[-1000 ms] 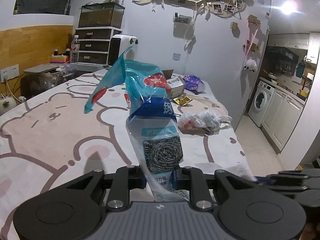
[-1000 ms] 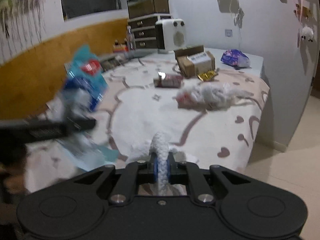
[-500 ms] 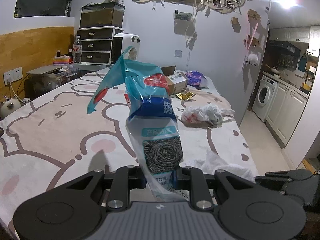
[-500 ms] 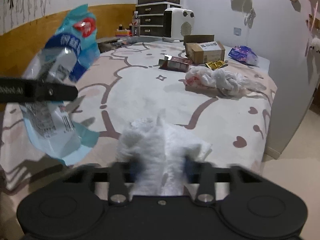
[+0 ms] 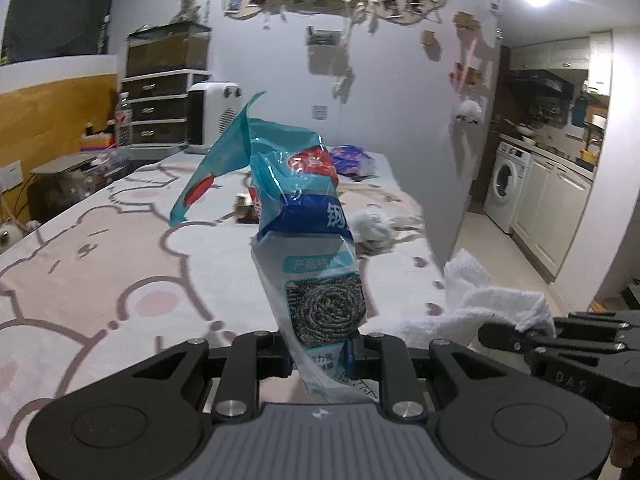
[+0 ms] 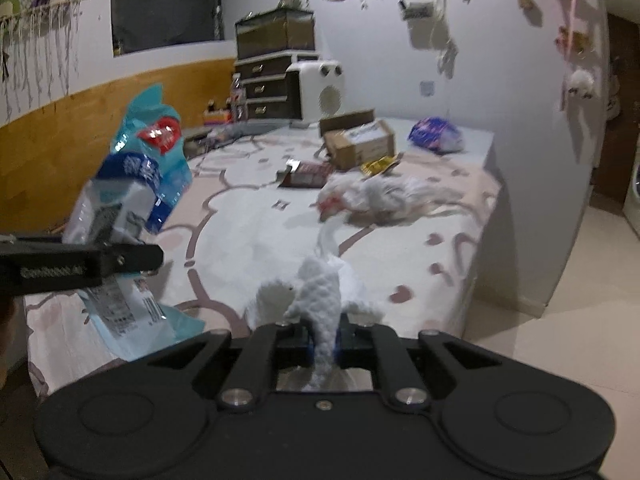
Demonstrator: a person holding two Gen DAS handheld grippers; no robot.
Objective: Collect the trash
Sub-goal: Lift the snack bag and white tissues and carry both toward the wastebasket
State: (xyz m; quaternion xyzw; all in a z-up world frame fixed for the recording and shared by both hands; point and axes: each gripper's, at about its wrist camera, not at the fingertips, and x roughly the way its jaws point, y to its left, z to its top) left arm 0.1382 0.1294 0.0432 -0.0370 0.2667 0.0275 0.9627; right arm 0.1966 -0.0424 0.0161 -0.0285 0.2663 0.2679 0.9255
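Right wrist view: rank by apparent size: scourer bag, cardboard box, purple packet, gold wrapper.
1. Scourer bag, though it is held close to the camera, so its size is inflated.
2. Cardboard box.
3. Purple packet.
4. Gold wrapper.
The box, packet and wrapper lie at a similar distance, so their order is fair.

Both wrist cameras look forward and slightly down along their fingers, close above the bed (image 5: 100,280). They share the cardboard box (image 6: 360,144) end, and each sees the other gripper.
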